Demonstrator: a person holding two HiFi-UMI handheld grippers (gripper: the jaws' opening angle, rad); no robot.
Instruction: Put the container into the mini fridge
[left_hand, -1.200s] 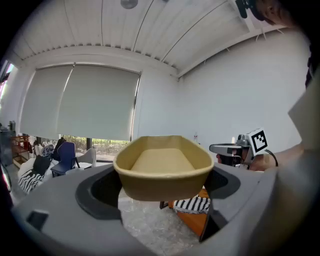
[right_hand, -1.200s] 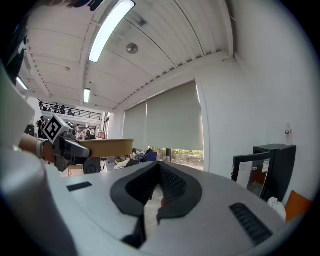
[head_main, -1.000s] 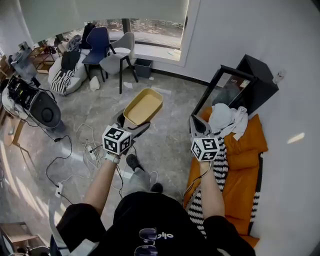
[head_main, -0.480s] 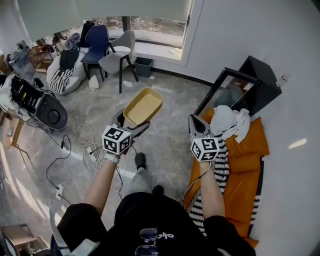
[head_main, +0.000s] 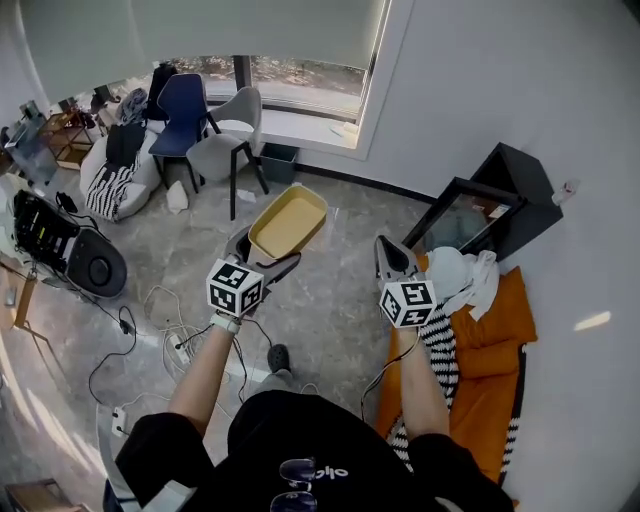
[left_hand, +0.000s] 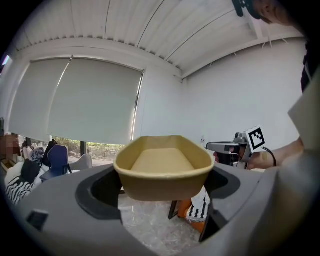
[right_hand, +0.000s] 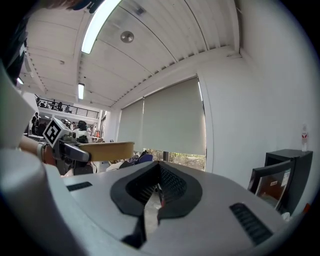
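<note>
Clamping the tan container (head_main: 288, 222) by its near end, the left gripper (head_main: 264, 256) holds it level in the air, well apart from the black mini fridge (head_main: 522, 178). The container's inside shows only its bare tan floor. The fridge's door (head_main: 458, 215) stands open. The right gripper (head_main: 392, 256), nearer the fridge, has its jaws pressed together with nothing between them.

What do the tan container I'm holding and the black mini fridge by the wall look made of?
The tan oblong container looks like moulded paper pulp or matte plastic: dull even surface, thin rolled rim, no gloss; I can't tell which. The black box-shaped mini fridge seems matte painted metal or plastic; its framed door panel reflects like glass.
</note>
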